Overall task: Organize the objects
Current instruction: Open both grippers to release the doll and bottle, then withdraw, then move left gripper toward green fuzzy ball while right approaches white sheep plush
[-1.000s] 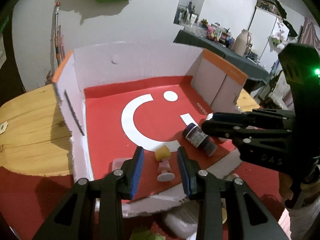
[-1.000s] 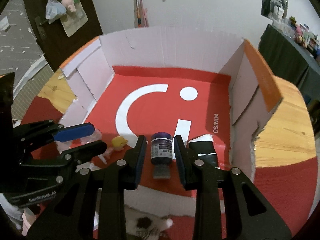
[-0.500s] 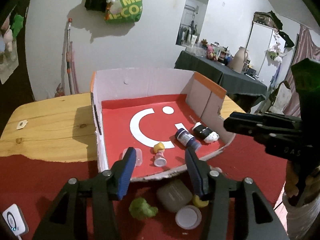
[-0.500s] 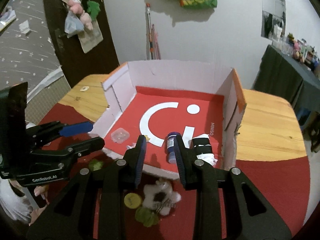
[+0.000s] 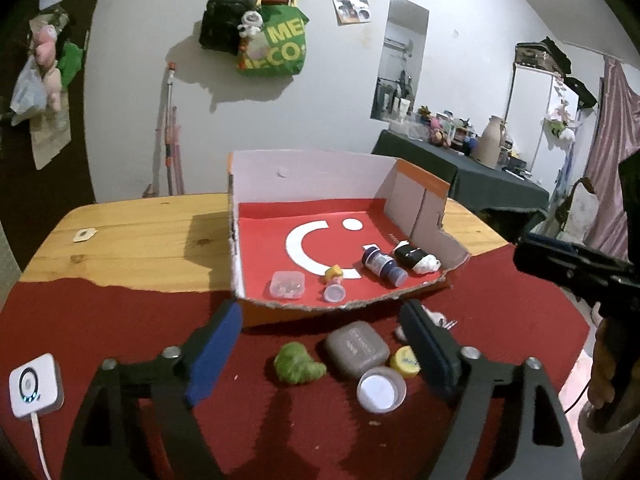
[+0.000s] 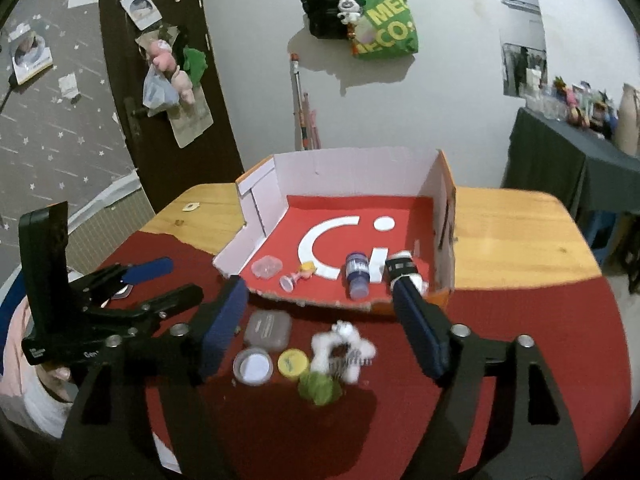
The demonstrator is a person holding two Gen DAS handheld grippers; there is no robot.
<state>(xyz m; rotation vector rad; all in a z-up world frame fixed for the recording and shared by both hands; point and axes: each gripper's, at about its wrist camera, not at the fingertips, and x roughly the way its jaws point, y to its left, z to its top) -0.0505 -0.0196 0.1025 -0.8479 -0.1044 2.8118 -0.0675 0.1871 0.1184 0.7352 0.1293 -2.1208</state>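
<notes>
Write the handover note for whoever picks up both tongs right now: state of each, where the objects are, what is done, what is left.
Left tongs: open, empty, jaws have just been opening.
Right tongs: open, empty, jaws have just been opening.
Done, in the box: clear case, small figure, blue bottle, black-and-white roll.
Left, on the red cloth: grey case, green fluffy piece, white lid, yellow cap, white fluffy toy.

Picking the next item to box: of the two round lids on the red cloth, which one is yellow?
The smaller yellow lid, lying between the grey case and the white fluffy toy. The other lid is white with a grey rim.
</notes>
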